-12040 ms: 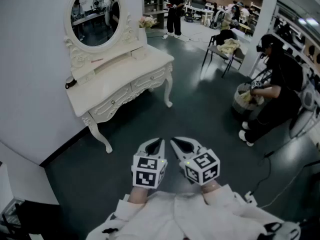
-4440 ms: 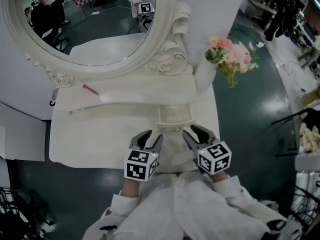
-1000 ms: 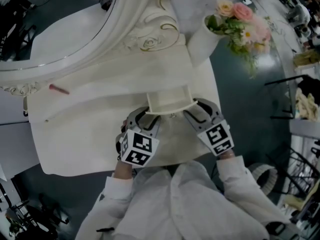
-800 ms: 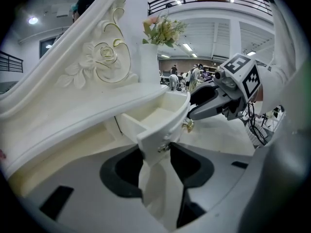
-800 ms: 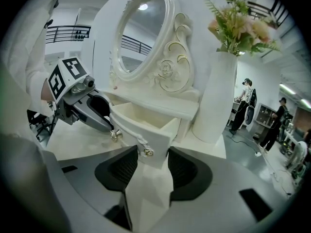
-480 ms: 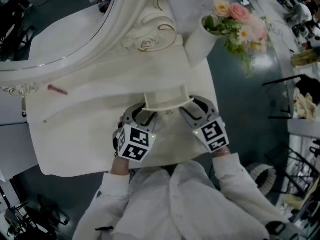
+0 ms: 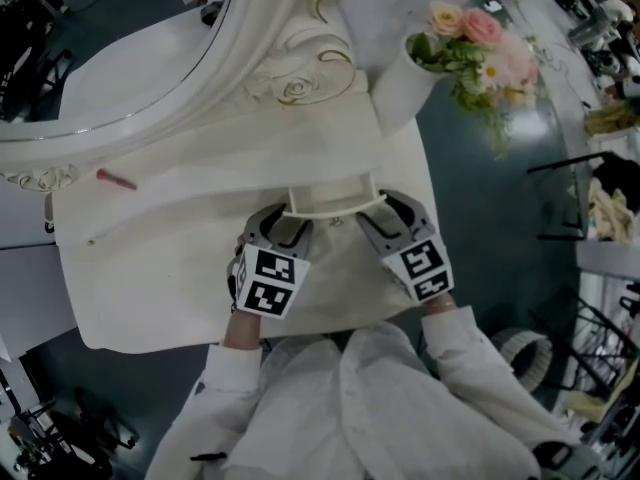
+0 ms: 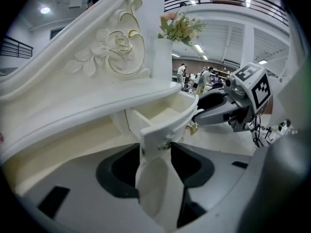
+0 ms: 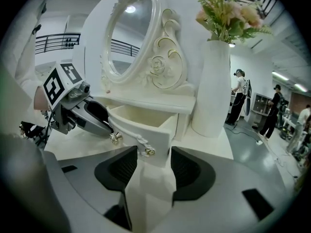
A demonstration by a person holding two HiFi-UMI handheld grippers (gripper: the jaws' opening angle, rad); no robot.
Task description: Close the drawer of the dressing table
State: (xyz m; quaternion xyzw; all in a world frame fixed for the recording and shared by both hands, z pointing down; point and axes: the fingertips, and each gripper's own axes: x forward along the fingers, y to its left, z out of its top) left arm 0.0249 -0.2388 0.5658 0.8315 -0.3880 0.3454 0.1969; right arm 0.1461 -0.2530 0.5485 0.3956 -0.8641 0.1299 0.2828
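Observation:
A small cream drawer [image 7: 335,200] juts out, partly open, from the low shelf on the dressing table's top [image 7: 170,268]. My left gripper [image 7: 283,221] stands open at the drawer's left front corner [image 8: 154,136], which sits between the jaws of this gripper [image 8: 156,155]. My right gripper [image 7: 386,214] is open at the right front corner [image 9: 155,134], the jaws of that gripper [image 9: 154,166] either side of it. Small brass knobs [image 9: 115,138] show on the curved front. Whether either touches the front, I cannot tell. Each gripper shows in the other's view: the right gripper [image 8: 214,113], the left gripper [image 9: 95,118].
A white vase [image 7: 398,86] of pink flowers [image 7: 478,43] stands right behind the drawer's right side. The oval mirror [image 7: 110,58] with its carved frame rises behind the shelf. A small red stick [image 7: 118,179] lies at the far left. The floor drops away to the right.
The drawer shows a little less of its inside than a second ago. Both grippers have edged toward the mirror with it and rolled slightly.

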